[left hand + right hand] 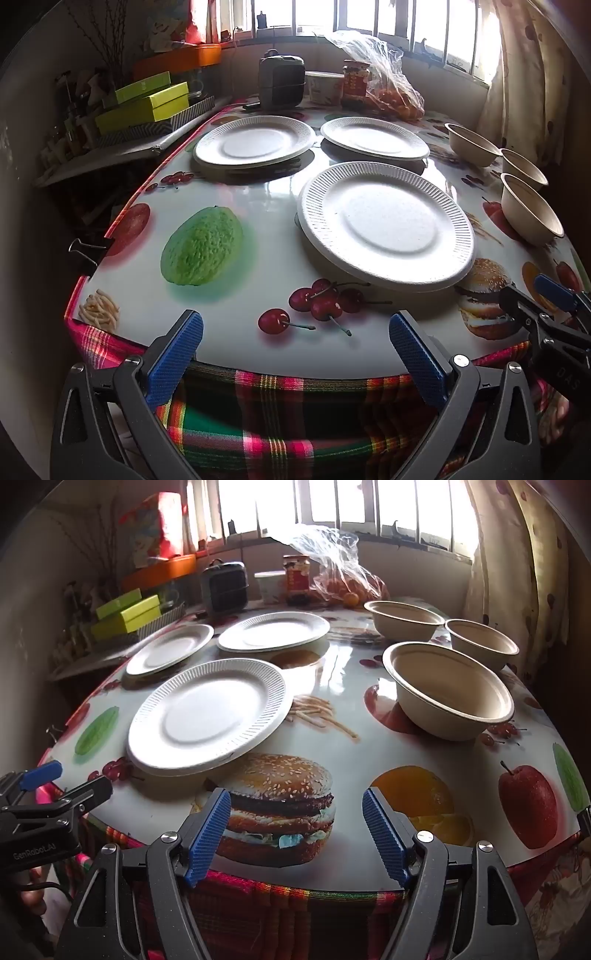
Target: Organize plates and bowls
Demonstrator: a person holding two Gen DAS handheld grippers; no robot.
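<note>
Three white paper plates lie on the table: a near plate (386, 223) (210, 714), a far left plate (255, 142) (171, 648) and a far right plate (375, 138) (273, 631). Three beige paper bowls stand at the right: a near bowl (530, 210) (448, 688), a middle bowl (524, 168) (482, 640) and a far bowl (472, 142) (404, 618). My left gripper (295, 343) is open and empty over the table's front edge. My right gripper (297, 823) is open and empty, in front of the near plate and near bowl.
The table (240, 332) has a glossy food-print cover over a plaid cloth (258, 417). At the back stand a grey appliance (282, 79), a white tub (325, 86), a jar (356, 83) and a plastic bag of oranges (391, 92). Green boxes (147, 105) sit on a shelf at left.
</note>
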